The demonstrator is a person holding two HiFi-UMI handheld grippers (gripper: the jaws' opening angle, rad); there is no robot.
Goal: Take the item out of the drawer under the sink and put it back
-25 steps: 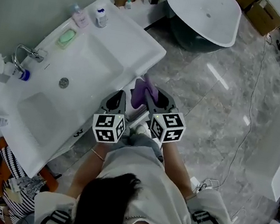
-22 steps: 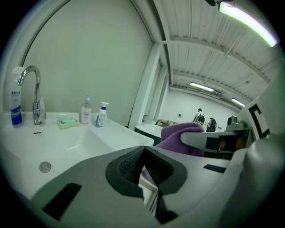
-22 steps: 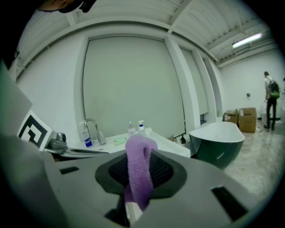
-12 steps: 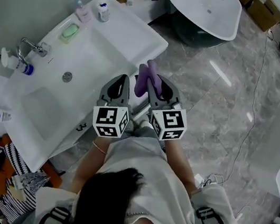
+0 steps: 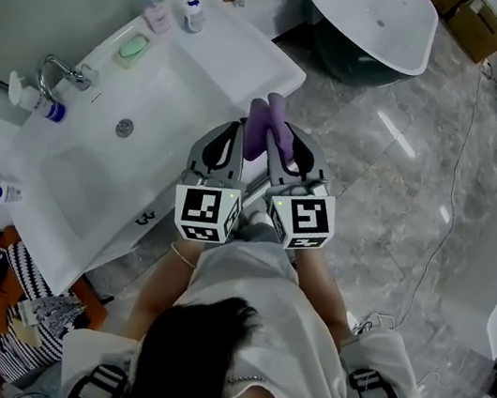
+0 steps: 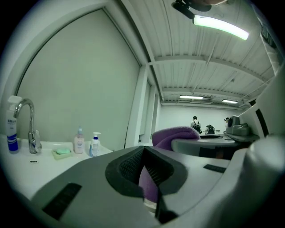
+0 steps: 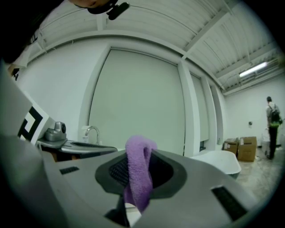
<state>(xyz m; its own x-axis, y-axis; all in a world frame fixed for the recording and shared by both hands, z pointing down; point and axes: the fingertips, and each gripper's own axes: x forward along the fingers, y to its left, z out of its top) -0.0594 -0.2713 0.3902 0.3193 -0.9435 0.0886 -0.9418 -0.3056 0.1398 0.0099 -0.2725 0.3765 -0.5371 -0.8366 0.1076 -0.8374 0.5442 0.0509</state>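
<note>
A purple towel (image 5: pixel 263 127) stands up in two lobes between the tips of both grippers, over the front corner of the white sink (image 5: pixel 254 61). My right gripper (image 5: pixel 274 145) is shut on it; in the right gripper view the towel (image 7: pixel 139 169) sticks up out of the pads of that gripper (image 7: pixel 138 162). My left gripper (image 5: pixel 238 136) lies close alongside. In the left gripper view a purple fold fills the slit of that gripper (image 6: pixel 146 178), and more towel (image 6: pixel 176 133) shows to the right. The drawer under the sink is hidden beneath the grippers and the person.
A faucet (image 5: pixel 57 69), a soap dish (image 5: pixel 132 47) and two small bottles (image 5: pixel 156 10) line the sink's back edge. A white bathtub (image 5: pixel 375 20) stands beyond, with boxes (image 5: pixel 474 24) further back. A cable (image 5: pixel 447 209) trails over the marble floor. Clothes (image 5: pixel 3 293) are piled at the lower left.
Both grippers have risen together with the purple towel. The left gripper has closed in on the right one, so its tip now meets the towel.
</note>
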